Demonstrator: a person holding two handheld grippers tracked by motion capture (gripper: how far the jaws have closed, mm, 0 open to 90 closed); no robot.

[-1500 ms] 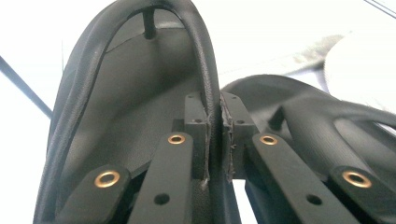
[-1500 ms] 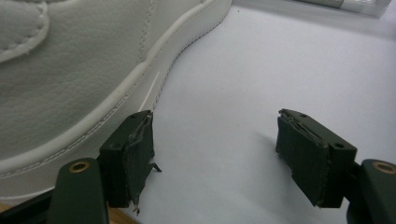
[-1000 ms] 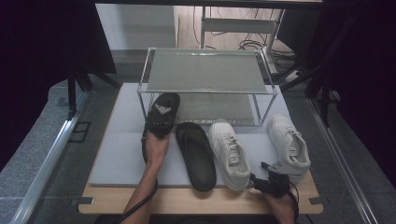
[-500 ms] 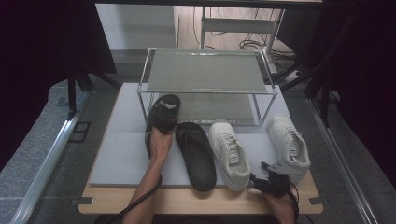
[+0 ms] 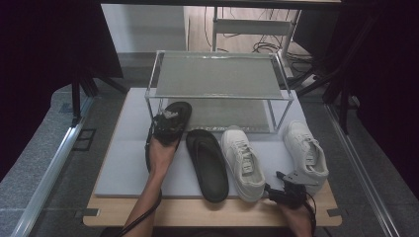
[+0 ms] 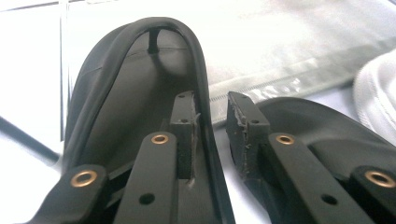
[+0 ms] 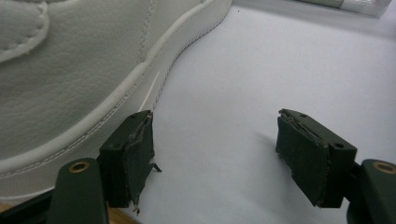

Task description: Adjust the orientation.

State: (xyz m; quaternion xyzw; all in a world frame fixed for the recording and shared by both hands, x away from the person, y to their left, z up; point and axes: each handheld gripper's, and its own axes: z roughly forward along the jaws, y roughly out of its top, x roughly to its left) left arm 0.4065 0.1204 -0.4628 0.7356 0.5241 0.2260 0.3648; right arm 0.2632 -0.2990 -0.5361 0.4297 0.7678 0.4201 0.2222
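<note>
I am working my left gripper [image 5: 167, 123] over the black rubber flip-flop sandal [image 5: 168, 129] lying at the left end of the shoe row, its toe pointing to twelve o'clock under the front edge of the grey wire-framed two-tier shoe rack [image 5: 217, 79]. In the left gripper view that sandal's raised side rim [image 6: 198, 79] is passing between my jaws; they have just been opening, and now the rim is sitting against the left pad while the right pad [image 6: 243, 121] is standing clear of it, so I am no longer pinching it. A second black flip-flop [image 5: 207, 163] is lying just beside it at three o'clock, flat on the pale grey foam mat [image 5: 123, 158].

My right gripper [image 5: 284, 193] is resting at the near edge of the wooden table [image 5: 197, 212], at about five o'clock on the mat. Its jaws are standing spread with bare mat between them, and the left pad [image 7: 135, 154] is sitting just beside the sole of a white leather sneaker [image 5: 242, 160]. The other white sneaker [image 5: 304, 153] is lying at one o'clock from that gripper.
</note>
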